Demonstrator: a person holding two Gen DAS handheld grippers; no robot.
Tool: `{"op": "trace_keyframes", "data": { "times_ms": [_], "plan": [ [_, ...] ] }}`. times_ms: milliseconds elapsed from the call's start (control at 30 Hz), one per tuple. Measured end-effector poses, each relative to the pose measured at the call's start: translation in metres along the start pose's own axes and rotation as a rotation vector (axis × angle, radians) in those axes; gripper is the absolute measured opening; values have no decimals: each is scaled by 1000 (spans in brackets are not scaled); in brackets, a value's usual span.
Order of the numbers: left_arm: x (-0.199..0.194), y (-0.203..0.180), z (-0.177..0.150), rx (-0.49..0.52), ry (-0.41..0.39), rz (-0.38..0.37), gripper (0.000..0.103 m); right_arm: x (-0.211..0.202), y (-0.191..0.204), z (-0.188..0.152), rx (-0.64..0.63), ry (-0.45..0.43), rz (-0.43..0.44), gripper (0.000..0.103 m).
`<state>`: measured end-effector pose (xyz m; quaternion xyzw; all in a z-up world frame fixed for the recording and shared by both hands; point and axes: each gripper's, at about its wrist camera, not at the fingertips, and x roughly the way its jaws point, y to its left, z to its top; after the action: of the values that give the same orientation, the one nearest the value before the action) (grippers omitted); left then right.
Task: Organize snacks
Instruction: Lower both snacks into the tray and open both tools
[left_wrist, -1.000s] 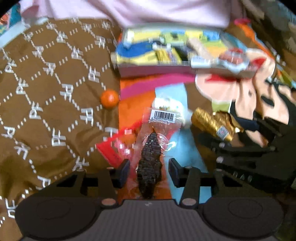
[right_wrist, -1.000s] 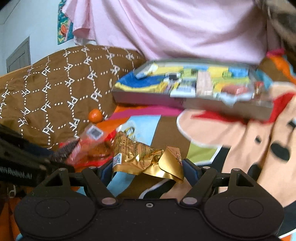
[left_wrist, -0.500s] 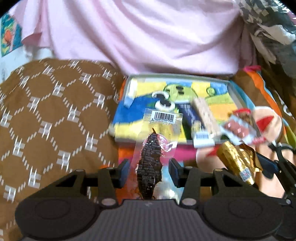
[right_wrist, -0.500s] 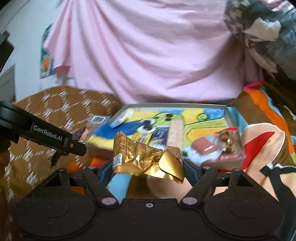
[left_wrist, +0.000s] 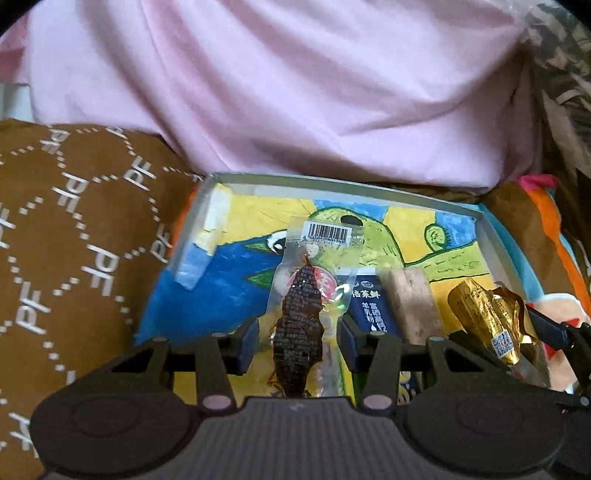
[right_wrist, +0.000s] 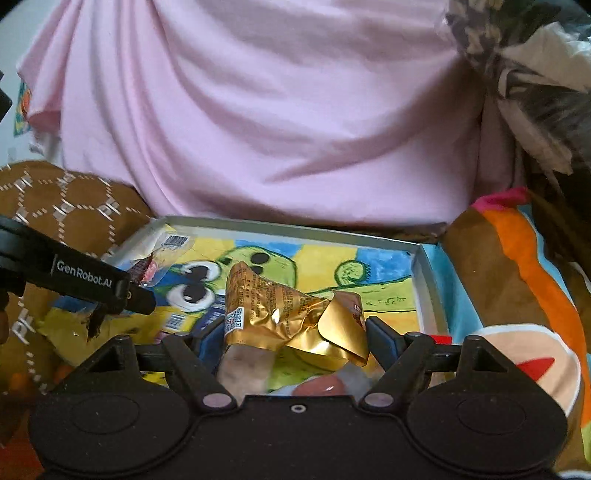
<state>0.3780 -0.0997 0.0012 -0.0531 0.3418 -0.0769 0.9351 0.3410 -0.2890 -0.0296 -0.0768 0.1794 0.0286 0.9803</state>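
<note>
A shallow grey box (left_wrist: 332, 182) with a cartoon picture on its floor lies ahead. My left gripper (left_wrist: 299, 341) is shut on a clear packet (left_wrist: 306, 295) with a dark dried snack inside, and holds it above the box's left half. My right gripper (right_wrist: 295, 334) is shut on a crumpled gold foil packet (right_wrist: 288, 310) over the same box (right_wrist: 295, 230). In the left wrist view the gold packet (left_wrist: 487, 317) hangs at the right. The right wrist view shows the left gripper (right_wrist: 140, 295) at the left with the clear packet (right_wrist: 166, 254).
Inside the box lie a dark blue packet (left_wrist: 369, 306), a beige bar (left_wrist: 413, 306) and a white strip (left_wrist: 214, 221). A brown patterned cushion (left_wrist: 74, 258) borders the box on the left. Pink cloth (left_wrist: 295, 92) hangs behind it, and a colourful blanket (right_wrist: 517, 295) lies to the right.
Both grippers rose off the blanket and travelled forward with their packets. They now hang over the box, which has grown much larger in both views. The orange ball has left the view.
</note>
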Motion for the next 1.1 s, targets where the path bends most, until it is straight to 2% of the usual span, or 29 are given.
{"op": "trace_keyframes", "data": {
  "times_ms": [200, 500, 667, 800, 1033, 1100],
  "plan": [
    [21, -2, -4, -15, 26, -4, 51, 16, 1, -7, -8, 32, -10, 83],
    [22, 6, -7, -63, 57, -5, 54, 12, 7, -6, -11, 19, 6, 98],
    [12, 9, -3, -70, 41, 10, 65, 1, 3, 4, 11, 2, 6, 100],
    [-4, 14, 1, -86, 14, 21, 78, -16, 0, 10, 27, -30, -9, 102],
    [-46, 19, -1, -76, -77, 56, 99, -57, -3, 24, 83, -83, 24, 102],
    [-62, 21, -3, -80, -110, 66, 101, -71, -1, 26, 82, -97, 21, 102]
  ]
}}
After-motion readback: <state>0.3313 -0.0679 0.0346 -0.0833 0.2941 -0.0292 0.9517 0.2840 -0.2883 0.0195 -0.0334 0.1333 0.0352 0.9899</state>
